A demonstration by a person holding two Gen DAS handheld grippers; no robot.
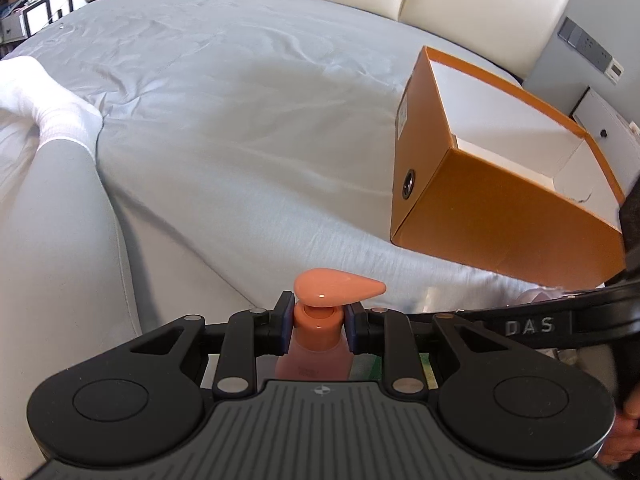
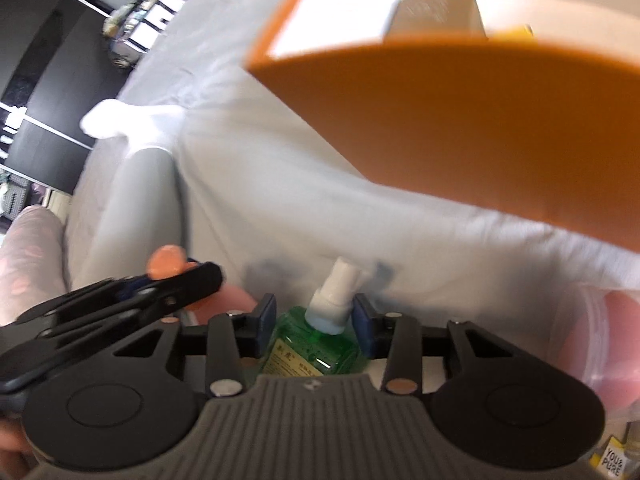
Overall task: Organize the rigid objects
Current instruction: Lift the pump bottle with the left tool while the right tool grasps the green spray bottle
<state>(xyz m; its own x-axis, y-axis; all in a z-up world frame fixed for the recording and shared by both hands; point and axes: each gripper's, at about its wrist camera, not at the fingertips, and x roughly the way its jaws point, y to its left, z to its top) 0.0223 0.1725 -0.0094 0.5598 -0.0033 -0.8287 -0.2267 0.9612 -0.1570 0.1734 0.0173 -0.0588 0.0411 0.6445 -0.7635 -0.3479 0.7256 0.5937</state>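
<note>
On the grey bedsheet (image 1: 224,128) beside the open orange box (image 1: 500,208), the left gripper (image 1: 318,326) was clamped on the neck of a peach pump bottle (image 1: 316,344), pads pressing the collar. Just to its right, the right gripper (image 2: 316,318) had a green spray bottle (image 2: 316,344) between its pads; the blur left it unclear whether they touched the white nozzle's neck

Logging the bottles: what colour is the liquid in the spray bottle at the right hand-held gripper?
Green, in the spray bottle with a white nozzle; right wrist view shows it best.
</note>
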